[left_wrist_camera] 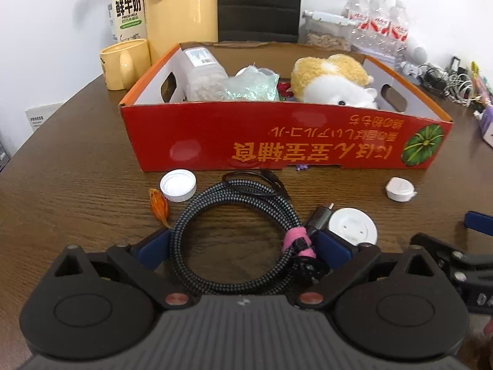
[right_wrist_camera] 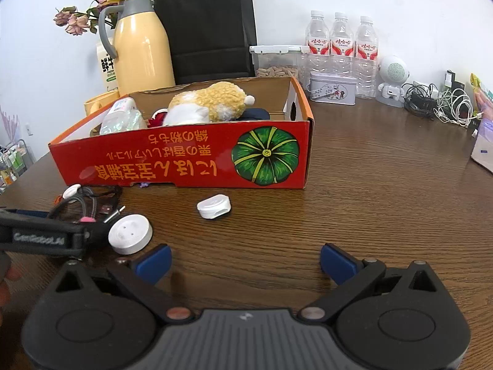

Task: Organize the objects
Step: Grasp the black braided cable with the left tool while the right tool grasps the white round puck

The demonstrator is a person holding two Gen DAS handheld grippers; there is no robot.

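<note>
Here, through my left wrist camera, the left gripper had its jaws spread wide around the coiled braided cable on the table, pads flanking the coil; whether they touched it I could not tell. A white bottle cap and a round white disc lay beside it, before the red cardboard box. Through my right wrist camera, the right gripper hung with jaws open over bare table, holding nothing, and a small white case lay ahead.
</note>
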